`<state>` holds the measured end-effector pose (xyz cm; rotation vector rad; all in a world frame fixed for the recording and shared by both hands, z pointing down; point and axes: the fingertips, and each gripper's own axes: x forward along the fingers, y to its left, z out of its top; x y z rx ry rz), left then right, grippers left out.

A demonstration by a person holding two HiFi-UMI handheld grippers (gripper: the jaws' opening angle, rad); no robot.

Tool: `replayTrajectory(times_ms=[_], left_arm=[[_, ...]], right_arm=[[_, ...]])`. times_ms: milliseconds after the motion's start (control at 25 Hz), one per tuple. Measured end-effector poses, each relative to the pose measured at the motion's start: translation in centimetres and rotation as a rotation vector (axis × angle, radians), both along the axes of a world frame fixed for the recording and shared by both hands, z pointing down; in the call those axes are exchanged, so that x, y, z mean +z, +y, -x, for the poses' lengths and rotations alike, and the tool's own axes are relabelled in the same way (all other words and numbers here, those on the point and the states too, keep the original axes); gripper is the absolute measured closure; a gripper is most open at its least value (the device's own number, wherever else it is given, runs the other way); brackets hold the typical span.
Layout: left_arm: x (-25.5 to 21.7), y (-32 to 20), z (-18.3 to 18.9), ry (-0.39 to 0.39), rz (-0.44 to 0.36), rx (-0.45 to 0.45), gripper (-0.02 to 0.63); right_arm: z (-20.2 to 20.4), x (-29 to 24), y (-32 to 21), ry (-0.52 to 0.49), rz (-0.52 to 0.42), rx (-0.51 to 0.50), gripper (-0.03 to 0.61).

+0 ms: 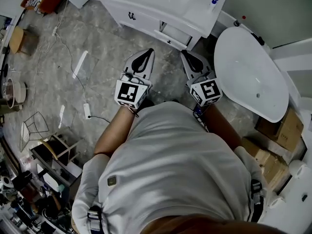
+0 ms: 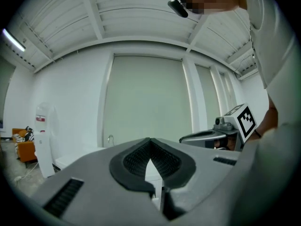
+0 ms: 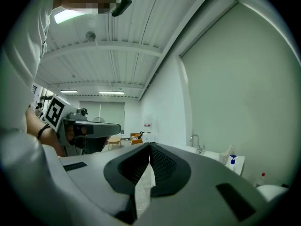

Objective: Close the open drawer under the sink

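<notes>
A person in a white T-shirt (image 1: 170,169) is seen from above, standing on a grey marbled floor (image 1: 102,38) and holding grey tongs in each hand. The left tongs (image 1: 148,53) and the right tongs (image 1: 187,56) are side by side in front of the body, near each other but apart. Both point level towards a white vanity cabinet (image 1: 141,6) with a sink basin set in its top. Each carries a cube with black and white square markers at its rear.

The open drawer (image 1: 171,37) is white and sits in the cabinet's front, under the sink, pulled partway out towards the person. It lies ahead of both tongs, nearer the right tongs, and neither touches it.

In the left gripper view, the left tongs (image 2: 150,142) are together, their black ribbed pads meeting at the tips with nothing between them. The vanity cabinet shows pale beyond them. In the right gripper view, the right tongs (image 3: 149,146) are likewise together and empty. A chrome tap (image 3: 197,142) and a blue-capped bottle (image 3: 233,160) stand on the vanity top beyond.

To the person's right stands a white oval bathtub (image 1: 253,82), with brown cardboard boxes (image 1: 282,130) beside it.
</notes>
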<state>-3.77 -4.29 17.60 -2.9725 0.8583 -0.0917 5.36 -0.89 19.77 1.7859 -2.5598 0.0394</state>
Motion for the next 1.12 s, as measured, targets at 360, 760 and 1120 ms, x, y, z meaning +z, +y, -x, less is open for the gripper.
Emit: replayTrajectory(times_ms=[360,760,1120], left_arm=[[-0.1,-6.8,2.7,0.004,0.036,0.213,0.604],[1.7,-11.0,5.0,-0.014,0.047,0.362,0.604],[7.0,-14.6,3.9,-0.031,0.111,0.340,0.604]], right_arm=[[3.1,0.3,-5.1,0.007,0.044,0.214,0.552],[5.1,2.4,-7.6,0.024,0.064,0.394,0.552],[3.1,8.7,-10.6,0.056,0.109,0.453,0.551]])
